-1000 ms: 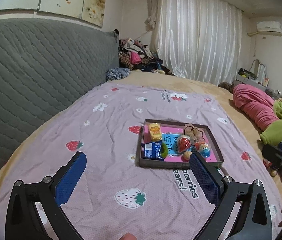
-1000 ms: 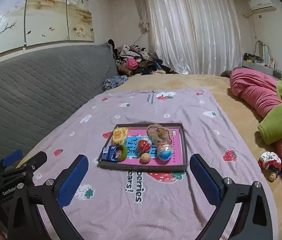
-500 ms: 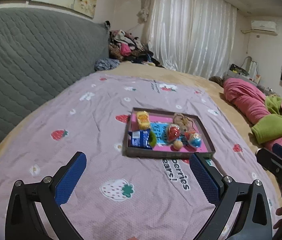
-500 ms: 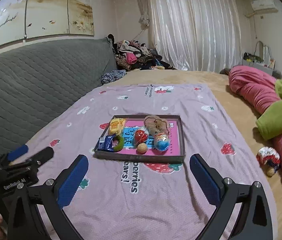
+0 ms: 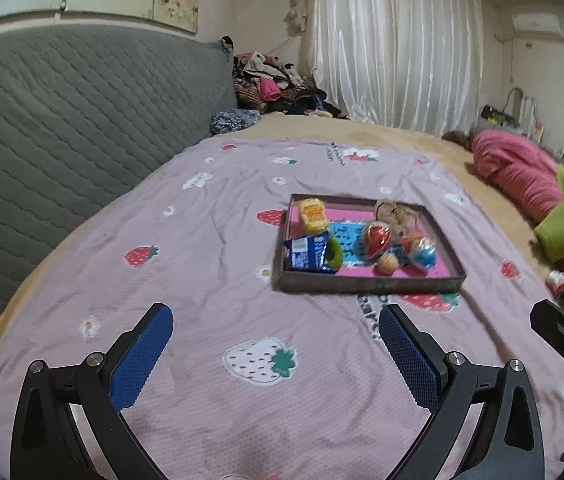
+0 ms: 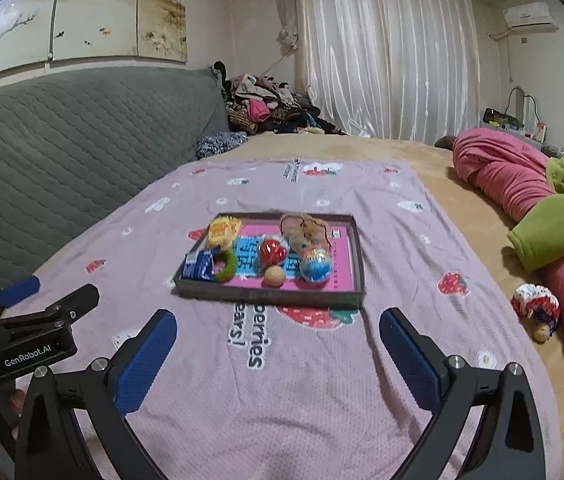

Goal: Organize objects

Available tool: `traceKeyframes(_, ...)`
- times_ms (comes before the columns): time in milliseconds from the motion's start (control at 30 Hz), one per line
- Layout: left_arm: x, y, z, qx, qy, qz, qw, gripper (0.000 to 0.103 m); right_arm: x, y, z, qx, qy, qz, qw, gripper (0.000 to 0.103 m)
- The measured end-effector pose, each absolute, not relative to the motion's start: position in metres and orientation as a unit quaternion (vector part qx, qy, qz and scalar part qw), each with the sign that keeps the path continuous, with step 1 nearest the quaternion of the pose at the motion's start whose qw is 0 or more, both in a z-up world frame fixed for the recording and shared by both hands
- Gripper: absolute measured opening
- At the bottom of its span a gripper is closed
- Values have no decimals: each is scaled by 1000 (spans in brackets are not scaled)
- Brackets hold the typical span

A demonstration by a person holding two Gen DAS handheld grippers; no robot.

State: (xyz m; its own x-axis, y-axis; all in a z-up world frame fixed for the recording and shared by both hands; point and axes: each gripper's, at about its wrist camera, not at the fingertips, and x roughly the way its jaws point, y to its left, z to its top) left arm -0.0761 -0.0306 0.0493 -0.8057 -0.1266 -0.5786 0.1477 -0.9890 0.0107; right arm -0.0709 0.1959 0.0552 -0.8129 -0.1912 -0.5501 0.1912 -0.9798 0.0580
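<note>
A shallow brown tray (image 5: 365,283) (image 6: 270,298) with a pink floor rests on the strawberry-print blanket (image 5: 210,264) (image 6: 393,216). Inside lie a yellow packet (image 5: 313,215) (image 6: 222,231), a blue packet (image 5: 305,253) (image 6: 198,266), a green ring (image 5: 335,255) (image 6: 228,266), a red strawberry toy (image 5: 376,239) (image 6: 273,251), a small tan ball (image 5: 386,265) (image 6: 274,276), a blue egg-shaped toy (image 5: 425,252) (image 6: 314,264) and a brown plush (image 5: 395,216) (image 6: 305,229). My left gripper (image 5: 276,320) and right gripper (image 6: 278,322) hover open and empty, short of the tray's near wall.
A grey quilted headboard (image 5: 66,120) runs along the left. Piled clothes (image 5: 274,88) sit at the far corner before white curtains (image 6: 385,60). Pink and green bedding (image 6: 529,208) lies along the right, with a small patterned pouch (image 6: 535,308) beside it.
Both views have drawn back and lowered a little from the tray. Both grippers stay open and empty, and nothing in the tray has moved.
</note>
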Motion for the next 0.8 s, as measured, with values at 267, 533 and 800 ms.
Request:
traceKeyframes(267,-71,-28,40,308,34,-950,45,103,-70,208,42,292,-17,-952,92,102)
traceKeyframes(533,-70,-33,30,317,47,-946,34,103,-69,214,34,295,-21,-951,90,102)
traceKeyframes(800,-71,-37,15,330,47,-942,39,103,-68,215,27,301,-19,-949,90,102)
